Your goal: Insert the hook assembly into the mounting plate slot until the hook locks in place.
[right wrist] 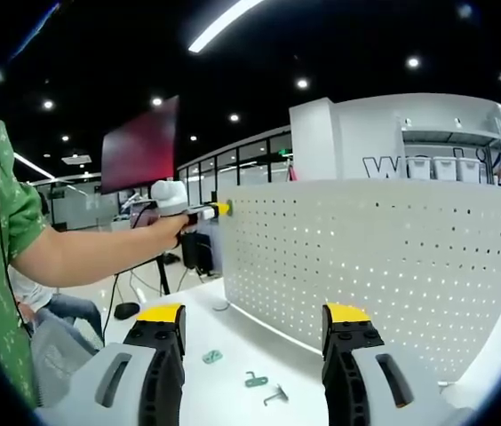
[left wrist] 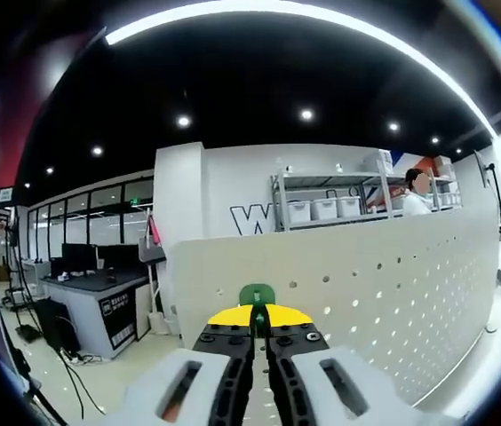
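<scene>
Right up close in the left gripper view, the left gripper (left wrist: 258, 321) has its yellow-tipped jaws pinched together on a small green hook (left wrist: 256, 295), holding it at the top edge of the white pegboard (left wrist: 384, 284). From the right gripper view, that same tool reaches in from the left in the person's hand (right wrist: 169, 229), its tip touching the upper corner of the board. Meanwhile the right gripper (right wrist: 255, 324) hangs low with jaws spread wide, holding nothing, and three spare hooks (right wrist: 255, 380) lie loose on the white table (right wrist: 233, 342) between them. So the insertion step looks to be in hand: the hook is at the board, but whether it has locked I cannot tell. Next move, I reckon, calls for a steady push into the slot until it seats.
</scene>
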Motion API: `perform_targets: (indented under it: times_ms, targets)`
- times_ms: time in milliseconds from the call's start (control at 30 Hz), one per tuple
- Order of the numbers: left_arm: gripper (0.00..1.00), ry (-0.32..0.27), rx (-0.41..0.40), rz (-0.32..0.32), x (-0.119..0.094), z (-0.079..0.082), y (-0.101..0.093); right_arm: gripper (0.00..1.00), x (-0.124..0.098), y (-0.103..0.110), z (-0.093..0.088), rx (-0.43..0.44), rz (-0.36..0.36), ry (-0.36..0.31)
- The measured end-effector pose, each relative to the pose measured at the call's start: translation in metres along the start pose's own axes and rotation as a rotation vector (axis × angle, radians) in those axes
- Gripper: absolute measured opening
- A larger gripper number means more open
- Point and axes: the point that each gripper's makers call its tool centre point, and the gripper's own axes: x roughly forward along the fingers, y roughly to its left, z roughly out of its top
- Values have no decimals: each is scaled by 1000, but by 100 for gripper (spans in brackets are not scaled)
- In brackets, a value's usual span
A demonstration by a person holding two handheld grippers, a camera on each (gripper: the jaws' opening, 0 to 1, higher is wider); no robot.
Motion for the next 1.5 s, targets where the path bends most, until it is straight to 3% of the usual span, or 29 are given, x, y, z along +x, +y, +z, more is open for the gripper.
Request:
perform_targets:
  times_ms: [633, 1500]
  targets:
    - [5, 25, 1, -11, 1, 1, 0, 63, 1, 0, -1, 3, 5, -2]
    - [44, 44, -58, -46, -18, -3, -9, 63, 0, 8, 0, 1, 22, -9]
